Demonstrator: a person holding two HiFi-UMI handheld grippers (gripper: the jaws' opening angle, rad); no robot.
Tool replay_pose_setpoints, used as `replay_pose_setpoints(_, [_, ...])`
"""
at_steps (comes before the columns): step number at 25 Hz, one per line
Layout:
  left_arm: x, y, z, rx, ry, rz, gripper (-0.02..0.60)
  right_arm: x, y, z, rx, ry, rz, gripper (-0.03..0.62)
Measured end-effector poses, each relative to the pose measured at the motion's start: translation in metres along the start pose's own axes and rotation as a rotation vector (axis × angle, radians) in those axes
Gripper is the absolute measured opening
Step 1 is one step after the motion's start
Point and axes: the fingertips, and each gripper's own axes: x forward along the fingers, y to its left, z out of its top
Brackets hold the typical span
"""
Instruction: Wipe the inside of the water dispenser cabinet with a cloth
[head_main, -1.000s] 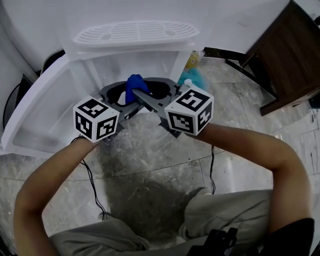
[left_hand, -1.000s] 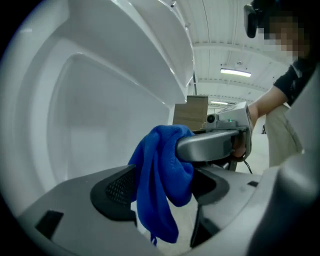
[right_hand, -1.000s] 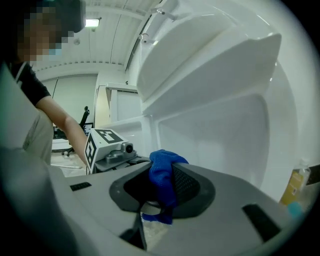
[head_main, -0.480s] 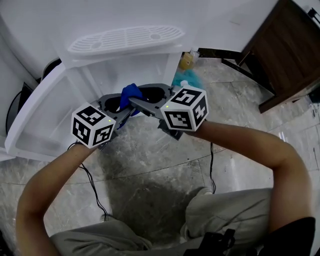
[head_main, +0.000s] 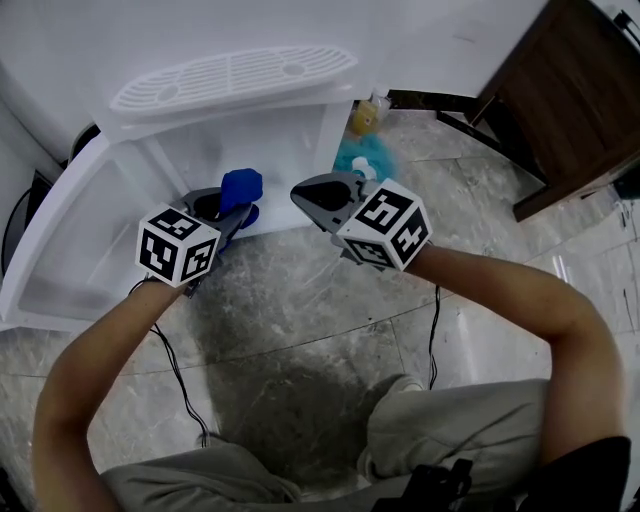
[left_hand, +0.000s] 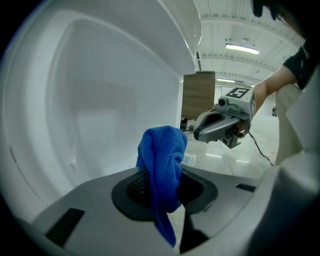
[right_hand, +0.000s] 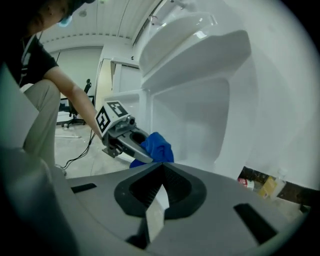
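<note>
Fingers of the left gripper (head_main: 232, 212) had just been closing. In the head view they pinched a crumpled blue microfibre cloth (head_main: 241, 187) at the open front edge of the white plastic water dispenser cabinet (head_main: 290, 140). A second earlier both grippers had met over that cloth. Now the right gripper (head_main: 304, 193) stood apart beside it, so the cloth had passed to the left alone.

In the left gripper view the jaws stood narrow and pressed on the cloth (left_hand: 162, 160). It bunched above them with a tail hanging below, and the cabinet's inner wall lay beyond, seemingly untouched.

In the right gripper view the jaws had just snapped together with nothing between them. The cloth (right_hand: 159, 146) sat ahead in the other gripper. The handover looked finished, and wiping could likely begin.
</note>
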Motion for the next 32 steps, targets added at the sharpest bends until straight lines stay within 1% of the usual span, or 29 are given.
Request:
replay_pose_setpoints(4, [0.028, 0.012, 0.01, 0.092, 0.006, 0.037, 0.106, 0.002, 0.013, -0.024, -0.046, 0.053, 0.071, -0.002])
replay_pose_setpoints(7, [0.056, 0.02, 0.011, 0.127, 0.03, 0.05, 0.106, 0.006, 0.026, -0.05, -0.109, 0.102, 0.137, -0.002])
replay_pose_setpoints(9, [0.076, 0.02, 0.009, 0.181, 0.061, 0.044, 0.106, 0.006, 0.029, -0.068, -0.133, 0.122, 0.154, -0.002])
replay_pose_setpoints(11, [0.095, 0.02, 0.008, 0.223, 0.08, 0.036, 0.106, 0.004, 0.026, -0.073, -0.134, 0.107, 0.149, -0.002])
replay_pose_setpoints(17, [0.133, 0.04, -0.003, 0.214, 0.115, 0.06, 0.106, 0.005, 0.016, -0.072, -0.125, 0.062, 0.137, -0.002])
replay_pose_setpoints(20, [0.151, 0.045, -0.011, 0.234, 0.133, 0.071, 0.106, 0.004, 0.014, -0.075, -0.126, 0.048, 0.131, -0.002])
replay_pose_setpoints(23, [0.168, 0.053, -0.015, 0.24, 0.149, 0.089, 0.106, 0.003, 0.012, -0.082, -0.094, 0.052, 0.133, -0.002])
replay_pose_setpoints(26, [0.18, 0.066, -0.016, 0.203, 0.165, 0.126, 0.106, 0.003, 0.016, -0.09, -0.044, 0.058, 0.144, -0.002])
replay_pose_setpoints(28, [0.184, 0.074, -0.015, 0.179, 0.177, 0.153, 0.106, 0.003, 0.021, -0.095, -0.029, 0.065, 0.157, -0.002])
replay_pose_setpoints(32, [0.191, 0.082, -0.008, 0.16, 0.188, 0.164, 0.106, 0.006, 0.028, -0.099, -0.024, 0.078, 0.178, -0.002])
